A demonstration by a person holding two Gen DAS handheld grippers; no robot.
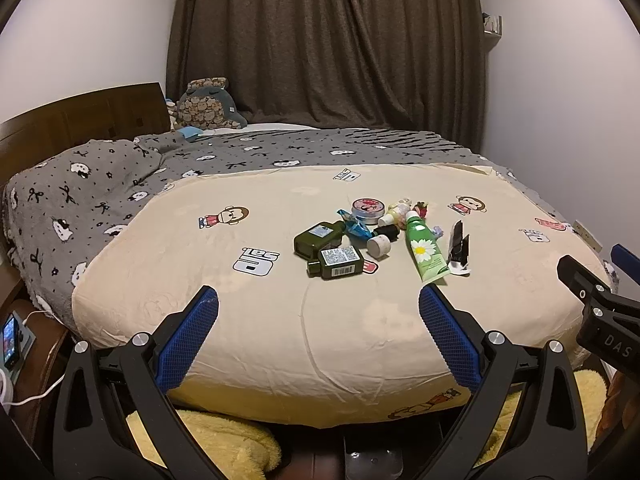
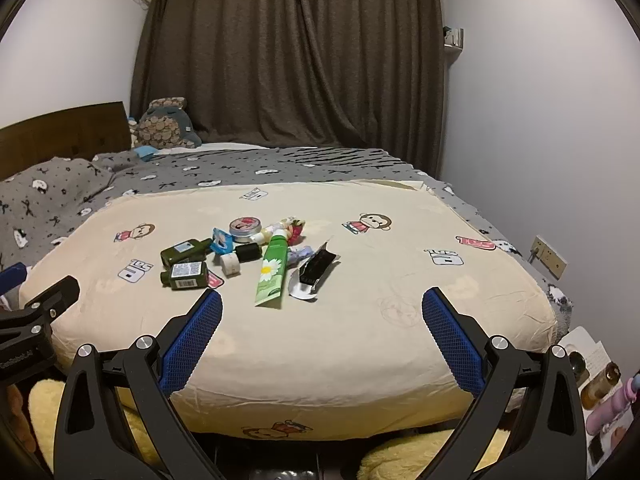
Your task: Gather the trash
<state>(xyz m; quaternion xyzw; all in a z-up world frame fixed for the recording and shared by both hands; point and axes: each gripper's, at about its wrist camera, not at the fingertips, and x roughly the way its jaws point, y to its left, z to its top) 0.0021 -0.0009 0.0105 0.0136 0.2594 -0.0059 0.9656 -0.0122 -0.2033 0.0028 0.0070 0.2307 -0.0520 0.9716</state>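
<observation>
A heap of trash lies mid-bed on the cream sheet (image 1: 280,320): two dark green bottles (image 1: 340,262) (image 2: 186,274), a green daisy tube (image 1: 424,250) (image 2: 274,268), a torn black-and-silver wrapper (image 1: 458,250) (image 2: 314,272), a pink round tin (image 1: 367,208) (image 2: 245,227), a blue wrapper (image 1: 354,226) (image 2: 220,242), a white cap (image 1: 378,246) (image 2: 230,264) and small bottles. My left gripper (image 1: 318,300) is open and empty, short of the heap. My right gripper (image 2: 322,302) is open and empty, near the tube's end.
A grey patterned blanket (image 1: 100,184) covers the bed's far and left parts. A wooden headboard (image 1: 80,120), a plush toy (image 1: 208,106) and dark curtains (image 1: 328,48) stand behind. Yellow fluffy fabric (image 1: 224,440) lies below the bed's near edge. Bottles (image 2: 600,384) lie at the lower right.
</observation>
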